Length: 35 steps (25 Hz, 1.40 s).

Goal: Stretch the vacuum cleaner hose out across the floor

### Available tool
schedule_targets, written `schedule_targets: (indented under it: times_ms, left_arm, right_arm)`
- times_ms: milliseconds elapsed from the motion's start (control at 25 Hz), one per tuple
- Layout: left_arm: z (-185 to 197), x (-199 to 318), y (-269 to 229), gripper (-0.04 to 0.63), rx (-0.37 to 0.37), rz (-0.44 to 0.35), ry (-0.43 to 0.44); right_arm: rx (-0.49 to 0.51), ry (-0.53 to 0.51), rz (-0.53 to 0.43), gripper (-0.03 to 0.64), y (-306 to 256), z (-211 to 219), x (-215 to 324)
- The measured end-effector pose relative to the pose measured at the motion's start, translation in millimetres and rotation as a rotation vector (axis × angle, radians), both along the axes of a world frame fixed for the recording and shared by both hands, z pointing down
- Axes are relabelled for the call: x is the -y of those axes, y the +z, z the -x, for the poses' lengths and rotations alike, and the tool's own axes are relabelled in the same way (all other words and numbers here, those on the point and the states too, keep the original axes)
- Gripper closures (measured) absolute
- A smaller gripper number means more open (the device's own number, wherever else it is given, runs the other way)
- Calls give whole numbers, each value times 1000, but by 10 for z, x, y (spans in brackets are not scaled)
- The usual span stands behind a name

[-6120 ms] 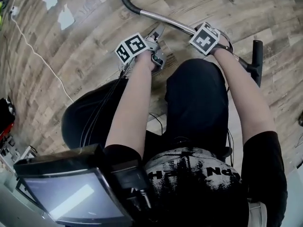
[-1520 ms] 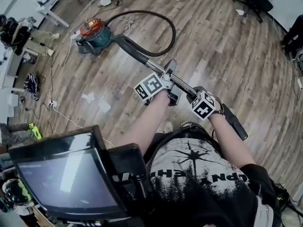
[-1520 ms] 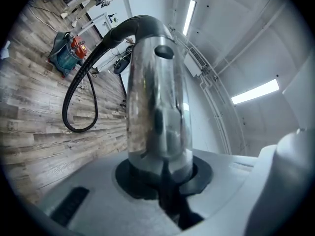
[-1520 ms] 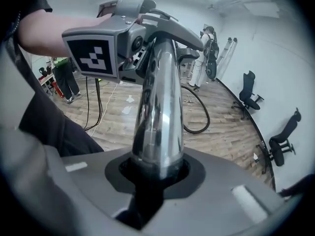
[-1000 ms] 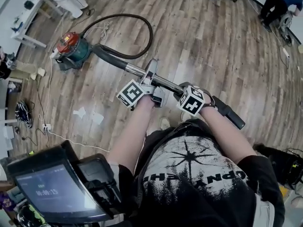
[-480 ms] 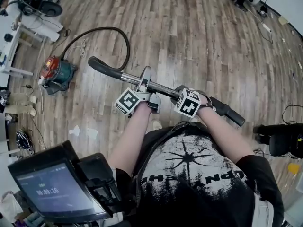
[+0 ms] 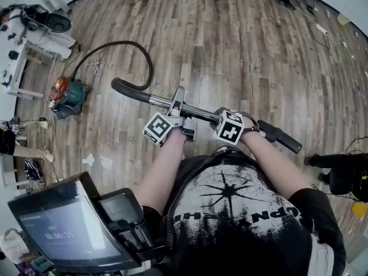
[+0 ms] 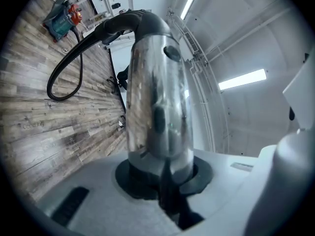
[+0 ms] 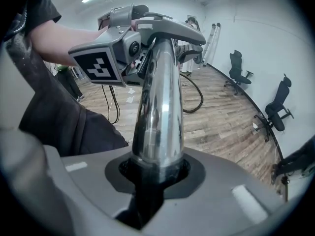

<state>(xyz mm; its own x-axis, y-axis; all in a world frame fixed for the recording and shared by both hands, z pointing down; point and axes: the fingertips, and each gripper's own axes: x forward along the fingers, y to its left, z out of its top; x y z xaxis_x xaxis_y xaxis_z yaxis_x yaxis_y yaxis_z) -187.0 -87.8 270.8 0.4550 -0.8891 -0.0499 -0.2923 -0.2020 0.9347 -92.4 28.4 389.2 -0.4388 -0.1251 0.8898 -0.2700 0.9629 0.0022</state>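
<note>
**A:** On the wooden plank floor (image 7: 241, 50), where is the vacuum hose?

**B:** The black hose (image 7: 123, 42) isn't straight. It joins the bent black grip (image 7: 129, 89) at the left end of the metal wand (image 7: 198, 109). From there it curls in a loop and runs to the red and teal canister (image 7: 66, 92), which sits on the floor well beyond that same end of the wand.

**A:** And the wand itself?

**B:** It is held above the floor, across the person's front. The left hand-held gripper (image 7: 178, 103) is clamped on the wand's shiny tube near the middle. The right hand-held gripper (image 7: 219, 115) is pinching the tube further along, towards the wand's black right end (image 7: 282, 138). Each gripper's own view shows the tube (image 8: 157, 97) (image 9: 160, 107) pressed between its jaws.

**A:** Is there any writing to read?

**B:** Very little. Each gripper carries a cube with black and white square markers. The person's black shirt (image 7: 230, 211), below the wand, has pale lettering, but I can't read it. A screen (image 7: 63, 229) at the lower left shows small digits like a timer, too small to be sure of.

**A:** Anything else around the wand?

**B:** In the right gripper view, two office chairs (image 9: 237, 63) (image 9: 280, 104) stand by the white wall behind it.
</note>
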Motion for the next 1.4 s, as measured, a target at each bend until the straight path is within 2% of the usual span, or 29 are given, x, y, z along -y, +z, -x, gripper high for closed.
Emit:
schedule_targets:
  times_ms: [200, 320, 360, 440, 560, 680, 840, 1000, 1120, 1400]
  left_arm:
    - [-416, -13, -45, 543, -1, 10, -19]
    - [-655, -3, -162, 543, -76, -7, -8]
    - [-686, 6, -158, 543, -70, -6, -8]
    - [-665, 25, -67, 543, 0, 11, -12]
    - [-706, 86, -56, 543, -23, 10, 3]
    - [-623, 254, 42, 543, 15, 26, 0]
    - [-512, 548, 109, 543, -9, 40, -2]
    - [-452, 851, 2, 543, -68, 19, 9]
    - [-400, 1005, 20, 543, -32, 29, 7]
    - [-404, 1147, 96, 543, -35, 44, -35]
  right_arm:
    - [5, -23, 9, 531, -60, -432, -8]
    - [16, -30, 15, 531, -60, -584, -7]
    - [19, -29, 16, 530, -55, -613, 0]
    - [27, -23, 15, 529, -42, -634, 13]
    - [32, -12, 18, 528, 0, -630, 53]
    - [23, -8, 19, 529, 38, -592, 218]
    - [-10, -10, 23, 529, 53, -520, 513]
    - [-31, -7, 9, 529, 6, -442, 824]
    - [-34, 0, 5, 531, -27, -418, 987]
    - [-38, -48, 25, 531, 27, -478, 1144]
